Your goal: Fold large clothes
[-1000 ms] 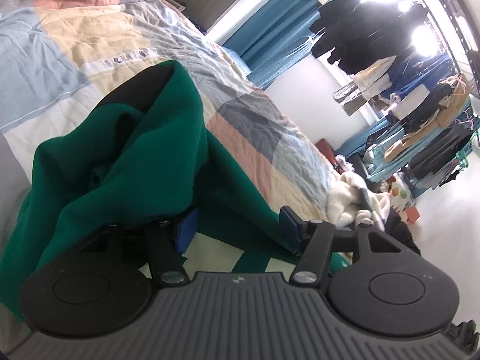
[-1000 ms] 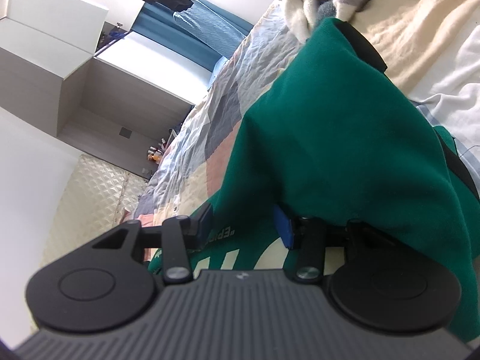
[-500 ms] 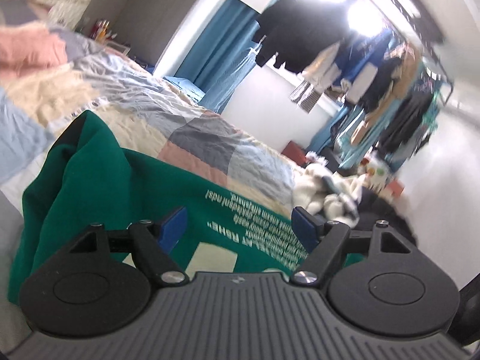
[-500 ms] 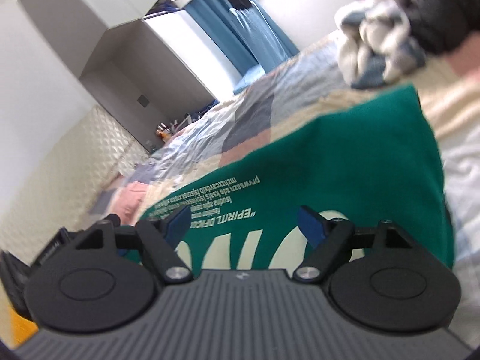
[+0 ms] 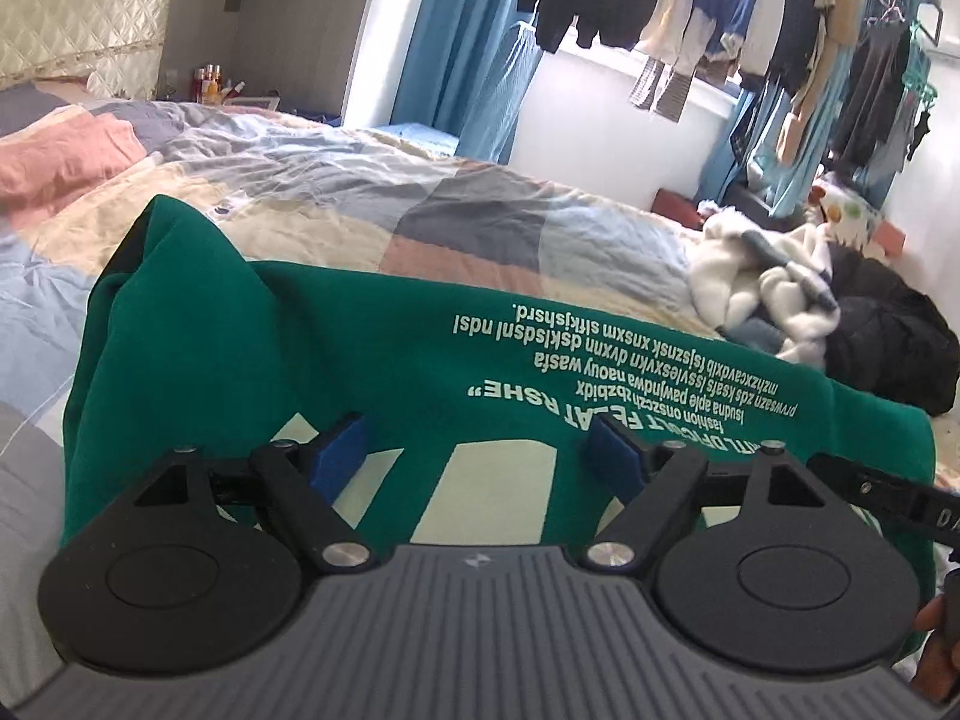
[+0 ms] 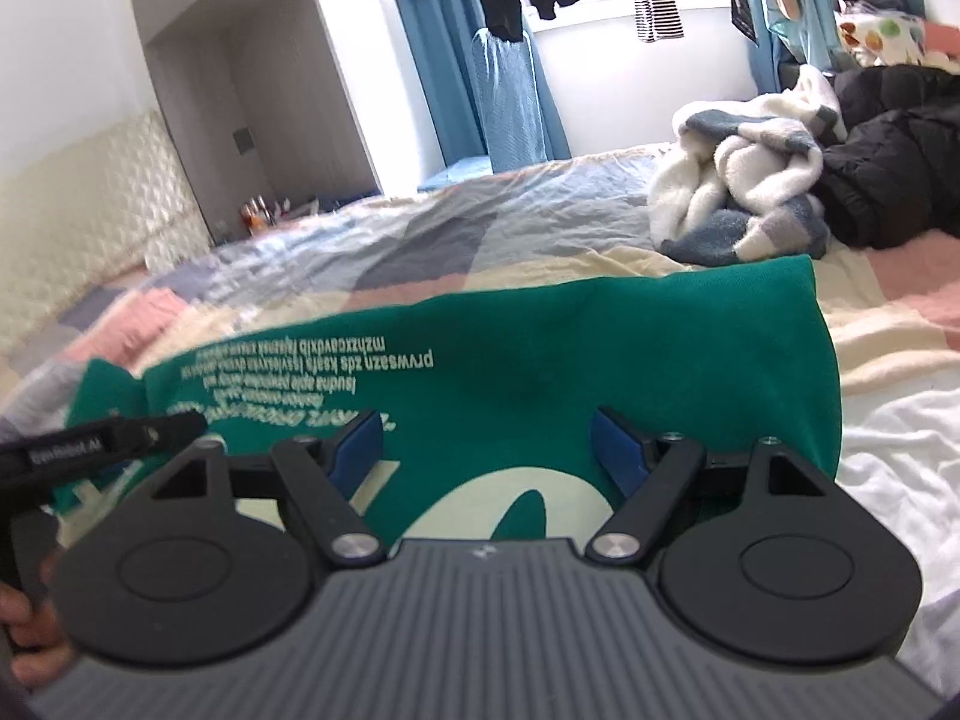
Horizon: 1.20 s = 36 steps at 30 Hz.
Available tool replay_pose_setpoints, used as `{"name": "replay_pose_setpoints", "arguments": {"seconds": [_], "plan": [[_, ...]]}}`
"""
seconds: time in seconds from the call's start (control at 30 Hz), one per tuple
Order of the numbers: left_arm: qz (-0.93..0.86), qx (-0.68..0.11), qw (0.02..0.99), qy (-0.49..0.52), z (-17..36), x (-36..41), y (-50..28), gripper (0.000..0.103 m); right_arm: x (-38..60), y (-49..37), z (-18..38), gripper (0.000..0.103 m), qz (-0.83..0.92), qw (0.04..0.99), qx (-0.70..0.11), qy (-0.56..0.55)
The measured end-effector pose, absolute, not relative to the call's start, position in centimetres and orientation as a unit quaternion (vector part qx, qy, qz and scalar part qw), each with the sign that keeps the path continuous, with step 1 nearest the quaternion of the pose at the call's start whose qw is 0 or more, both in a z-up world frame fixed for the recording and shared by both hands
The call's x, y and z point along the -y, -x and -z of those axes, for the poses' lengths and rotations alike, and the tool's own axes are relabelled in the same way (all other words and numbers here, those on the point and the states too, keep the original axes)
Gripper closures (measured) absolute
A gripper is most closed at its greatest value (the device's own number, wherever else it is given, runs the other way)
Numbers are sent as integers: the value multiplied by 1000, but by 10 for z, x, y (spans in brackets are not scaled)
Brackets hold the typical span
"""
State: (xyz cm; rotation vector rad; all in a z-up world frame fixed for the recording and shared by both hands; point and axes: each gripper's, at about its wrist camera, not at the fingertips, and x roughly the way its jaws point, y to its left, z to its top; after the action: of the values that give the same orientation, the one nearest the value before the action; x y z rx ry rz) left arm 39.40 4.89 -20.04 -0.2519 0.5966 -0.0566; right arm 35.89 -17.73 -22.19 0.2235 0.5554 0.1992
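Green sweatshirt lies folded on the patchwork bed

The left tool hangs over a green sweatshirt spread on a patchwork bed, its blue pads wide and still opening, gripping no cloth between them. White lettering reads upside down at two o'clock. A white fleece heap and a black jacket lie at three o'clock; hanging clothes fill one o'clock.
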Motion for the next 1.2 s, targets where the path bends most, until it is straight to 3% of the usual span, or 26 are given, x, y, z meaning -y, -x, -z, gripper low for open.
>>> {"name": "replay_pose_setpoints", "arguments": {"seconds": [0.37,0.6,1.03,1.2], "plan": [[20,-341,934,103,212,-45,-430,15,181,-403,256,25,-81,942,-306,-113],[17,-328,939,104,212,-44,-426,15,179,-402,255,25,-81,942,-305,-113],[44,-267,959,85,176,-36,-346,16,161,-342,210,25,-102,956,-255,-103],[42,-292,951,94,178,-36,-330,16,151,-323,207,25,-106,956,-264,-77]]}}
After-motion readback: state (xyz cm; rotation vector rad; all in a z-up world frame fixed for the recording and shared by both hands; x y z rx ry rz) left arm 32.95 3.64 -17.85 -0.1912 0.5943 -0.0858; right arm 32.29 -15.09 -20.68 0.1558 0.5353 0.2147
